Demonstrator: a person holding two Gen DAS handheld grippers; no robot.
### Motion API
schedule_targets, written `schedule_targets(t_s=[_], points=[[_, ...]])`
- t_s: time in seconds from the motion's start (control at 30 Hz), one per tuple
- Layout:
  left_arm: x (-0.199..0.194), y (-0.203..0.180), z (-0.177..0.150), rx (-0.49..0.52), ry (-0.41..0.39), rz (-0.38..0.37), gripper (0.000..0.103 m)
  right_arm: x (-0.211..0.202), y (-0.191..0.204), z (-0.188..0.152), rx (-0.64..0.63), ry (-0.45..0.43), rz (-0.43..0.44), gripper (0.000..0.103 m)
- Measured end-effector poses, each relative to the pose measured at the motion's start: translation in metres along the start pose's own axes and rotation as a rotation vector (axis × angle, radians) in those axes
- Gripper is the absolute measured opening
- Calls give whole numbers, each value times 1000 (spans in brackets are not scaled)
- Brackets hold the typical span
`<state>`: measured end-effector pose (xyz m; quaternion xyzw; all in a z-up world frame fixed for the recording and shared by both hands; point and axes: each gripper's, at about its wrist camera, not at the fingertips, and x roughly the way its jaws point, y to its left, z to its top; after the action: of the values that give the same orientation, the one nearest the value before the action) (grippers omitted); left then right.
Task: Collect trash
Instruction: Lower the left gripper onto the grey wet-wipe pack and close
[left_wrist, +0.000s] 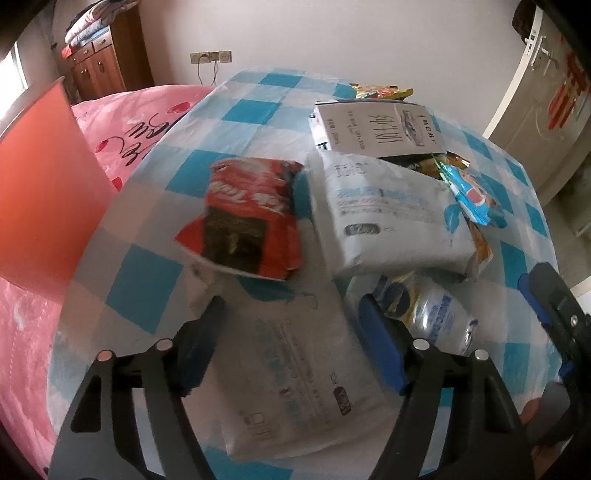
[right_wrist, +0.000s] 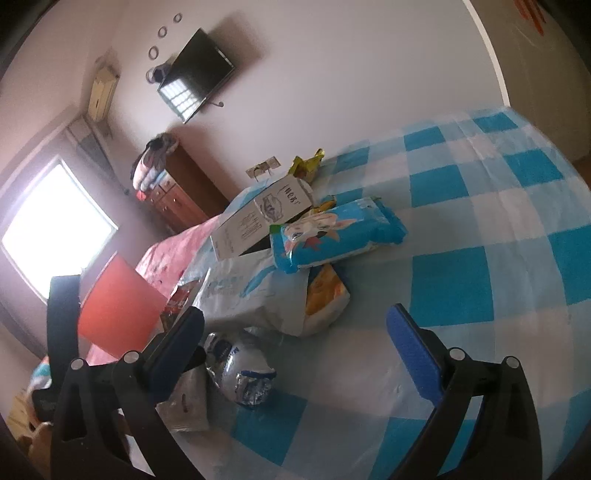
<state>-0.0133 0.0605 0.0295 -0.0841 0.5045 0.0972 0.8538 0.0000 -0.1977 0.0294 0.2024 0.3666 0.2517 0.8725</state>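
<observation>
tongs (left_wrist: 291, 339) astride white packet (left_wrist: 295, 380), perhaps touching

The left wrist camera sits just behind the left tongs (left_wrist: 291, 343) and looks steeply down along them, close over the bed (left_wrist: 258, 107) with its blue-checked sheet; a flat white wrapper (left_wrist: 295, 373) fills the near foreground. Behind it stand a wall and a wooden cabinet (left_wrist: 99, 66).

The right wrist camera looks along the right tongs (right_wrist: 295, 332) at a shallower angle and rolled sideways, so the room leans; it takes in more wall, a mounted television (right_wrist: 195, 74) and a bright window (right_wrist: 55, 229).

Both views share the litter heap: the white carton (left_wrist: 376, 129) (right_wrist: 262, 218), the crushed silver bottle (left_wrist: 436, 317) (right_wrist: 240, 369), the orange panel (left_wrist: 48, 192) (right_wrist: 118, 317), and the cabinet (right_wrist: 184, 195).
</observation>
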Motion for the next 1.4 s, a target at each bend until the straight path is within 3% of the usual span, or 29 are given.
schedule_targets(t_s=[0.4, 0.53, 0.87, 1.1, 1.3, 1.4], points=[[-7, 21, -19, 109, -15, 0, 72, 21, 36, -17, -184, 118, 12, 98], [-6, 27, -22, 133, -12, 10, 82, 26, 52, -22, -269, 128, -26, 98], [-9, 39, -26, 138, -25, -11, 88, 49, 84, -36, -467, 162, -153, 98], [-20, 73, -29, 37, -45, -103, 88, 62, 89, -38, -499, 196, -222, 98], [-20, 72, -33, 95, -49, -111, 88, 69, 94, -42, -540, 217, -257, 97], [-25, 77, -35, 98, -46, -152, 88, 70, 96, -44, -552, 217, -261, 88]])
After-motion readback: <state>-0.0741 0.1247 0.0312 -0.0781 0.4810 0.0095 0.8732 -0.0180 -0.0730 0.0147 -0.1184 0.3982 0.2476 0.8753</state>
